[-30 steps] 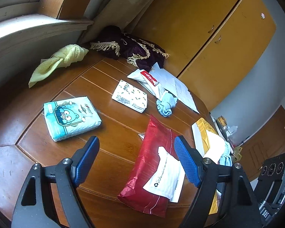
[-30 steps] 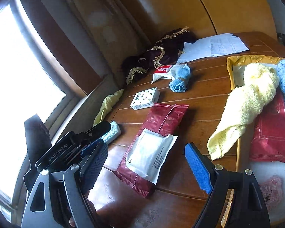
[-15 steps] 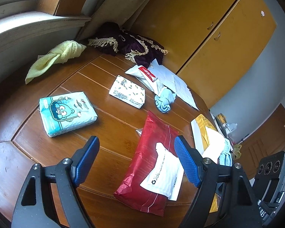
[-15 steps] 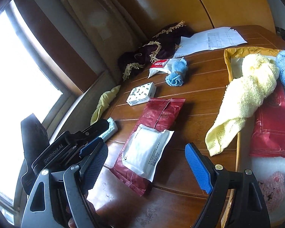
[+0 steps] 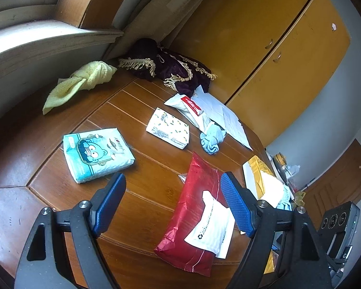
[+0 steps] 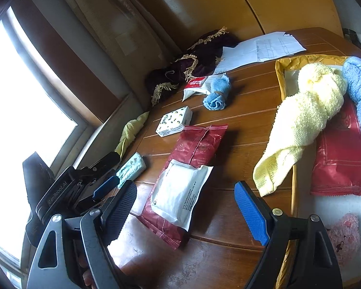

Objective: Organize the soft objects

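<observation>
Both grippers empty, jaws spread wide, held above the wooden table (image 5: 156, 168). Left gripper (image 5: 173, 200) hangs over bare wood between the blue tissue pack (image 5: 97, 157) and the red pouch (image 5: 195, 207). Right gripper (image 6: 185, 209) sits low at the near table edge, with the white packet (image 6: 180, 192) between its fingers in view; packet lies on top of the red pouch.

Already gathered, by the look of it: gold-edged tray (image 6: 280, 77) at the right side of the table holds a yellow towel (image 6: 305, 120), a blue towel (image 6: 359, 84) and a second red pouch (image 6: 339, 163). Yellow towel spills over the tray's left rim onto the table; not neatly in.

Still loose on the table:
- blue tissue pack, nearest the left gripper
- red pouch with white packet on it, centre
- small white tissue pack with green dots (image 5: 168, 131), beyond
- rolled blue cloth (image 5: 211, 139), touching a white-and-red sachet (image 5: 192, 110)
- second yellow towel (image 5: 84, 82), far side near the window sill
- dark fringed cloth (image 5: 175, 72) against the cupboard corner; papers (image 6: 264, 48) next to it, likely not part of the job

Judgement: roughly a third done. Three items in the tray, about six soft ones outstanding. No grasp under way; white packet or red pouch looks the likeliest next pick for the right gripper, tissue pack for the left
</observation>
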`<act>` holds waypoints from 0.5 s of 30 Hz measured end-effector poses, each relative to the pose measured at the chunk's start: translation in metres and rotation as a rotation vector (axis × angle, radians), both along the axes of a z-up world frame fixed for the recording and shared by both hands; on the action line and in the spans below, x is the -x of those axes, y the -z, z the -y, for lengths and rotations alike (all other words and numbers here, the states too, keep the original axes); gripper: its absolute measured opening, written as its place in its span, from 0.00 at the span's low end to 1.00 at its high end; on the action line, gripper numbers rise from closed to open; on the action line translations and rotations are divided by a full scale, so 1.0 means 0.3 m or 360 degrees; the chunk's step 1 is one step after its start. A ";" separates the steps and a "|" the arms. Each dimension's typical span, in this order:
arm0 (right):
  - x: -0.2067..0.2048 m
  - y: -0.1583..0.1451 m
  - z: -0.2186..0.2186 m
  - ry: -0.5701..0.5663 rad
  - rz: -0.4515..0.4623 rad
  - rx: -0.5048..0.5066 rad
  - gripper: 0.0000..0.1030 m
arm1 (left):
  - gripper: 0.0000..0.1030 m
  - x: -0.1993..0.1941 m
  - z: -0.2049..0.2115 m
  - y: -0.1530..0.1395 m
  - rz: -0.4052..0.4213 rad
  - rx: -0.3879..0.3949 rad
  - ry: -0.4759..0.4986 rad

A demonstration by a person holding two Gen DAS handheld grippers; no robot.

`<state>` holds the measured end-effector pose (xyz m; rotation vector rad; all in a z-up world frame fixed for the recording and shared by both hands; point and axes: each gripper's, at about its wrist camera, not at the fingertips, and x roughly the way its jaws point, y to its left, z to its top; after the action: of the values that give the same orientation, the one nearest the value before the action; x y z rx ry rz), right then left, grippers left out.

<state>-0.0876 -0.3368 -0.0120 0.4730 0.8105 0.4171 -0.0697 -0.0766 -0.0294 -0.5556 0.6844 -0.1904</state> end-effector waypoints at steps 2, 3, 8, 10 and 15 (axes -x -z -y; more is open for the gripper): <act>-0.006 -0.005 0.001 0.0010 0.0001 0.0008 0.83 | 0.79 0.001 -0.021 -0.007 0.0012 0.0001 -0.0026; -0.007 -0.008 0.002 0.0015 0.0000 0.0012 0.83 | 0.79 0.002 -0.031 -0.010 0.0017 0.0002 -0.0037; -0.040 -0.020 -0.068 -0.0061 -0.0007 0.0107 0.83 | 0.79 0.006 -0.066 -0.010 0.0032 0.0008 -0.0081; -0.073 -0.021 -0.112 -0.0104 -0.0036 0.0173 0.83 | 0.79 0.005 -0.077 -0.009 0.0025 0.0016 -0.0095; -0.139 0.064 -0.193 -0.0126 -0.0227 0.0282 0.81 | 0.79 -0.004 -0.083 -0.001 0.0011 0.0033 -0.0098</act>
<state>-0.0460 -0.2791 -0.0313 0.3087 0.9975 0.3836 -0.0684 -0.0516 -0.0292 -0.5949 0.6582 -0.1420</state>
